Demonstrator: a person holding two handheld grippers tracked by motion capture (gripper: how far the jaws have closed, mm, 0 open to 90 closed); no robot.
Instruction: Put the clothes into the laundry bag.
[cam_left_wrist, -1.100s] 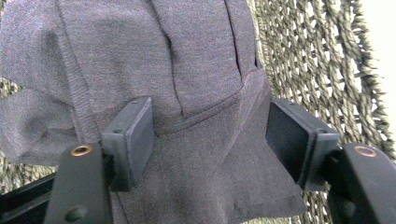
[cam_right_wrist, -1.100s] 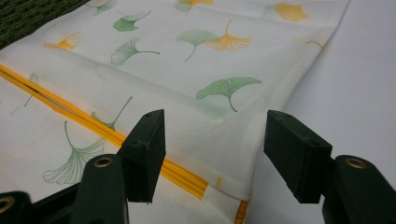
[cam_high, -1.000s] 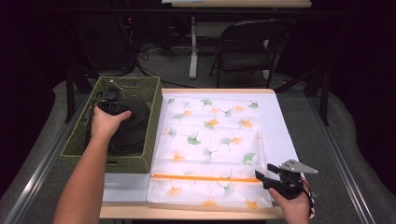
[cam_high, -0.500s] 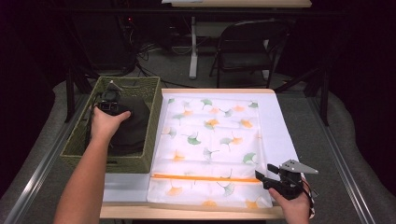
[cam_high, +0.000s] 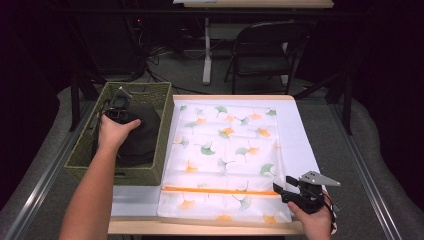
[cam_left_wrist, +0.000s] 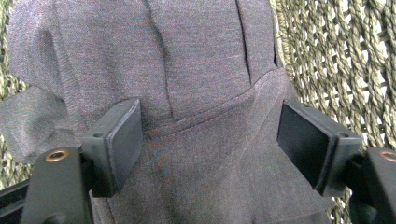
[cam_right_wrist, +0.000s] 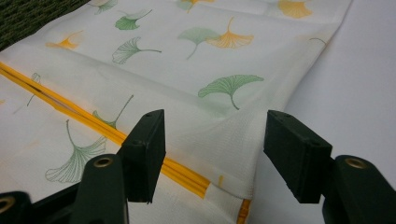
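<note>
Over at the left of the table, the person's left hand (cam_high: 114, 131) reaches into a green woven basket (cam_high: 85, 155) and holds the left gripper (cam_high: 118, 111) down on a dark grey garment (cam_high: 140, 137) that lies bundled inside it; seen from the left gripper view, the two black pads (cam_left_wrist: 122, 140) stand wide apart with a seamed fold of the garment (cam_left_wrist: 205, 84) between them, neither pad pressing the cloth, and the jaws have just been opening; the weave of the basket (cam_left_wrist: 336, 60) shows beside the cloth at the right of that view. Beside the basket, spread flat across the middle of the table (cam_high: 305, 130), lies a white laundry bag (cam_high: 225, 150) printed with green and orange ginkgo leaves, an orange zip (cam_high: 215, 190) running across it near the person's edge. At the bag's near right corner, the right hand (cam_high: 315, 222) holds the right gripper (cam_high: 281, 191) low and pointing left toward the bag; from the right gripper view its jaws also stand wide, the raised corner of the laundry bag (cam_right_wrist: 219, 93) sitting in the gap between the pads (cam_right_wrist: 148, 149) without being pinched, the zip (cam_right_wrist: 154, 154) passing under the left pad; the bare white table (cam_right_wrist: 355, 88) lies just beyond the corner.
</note>
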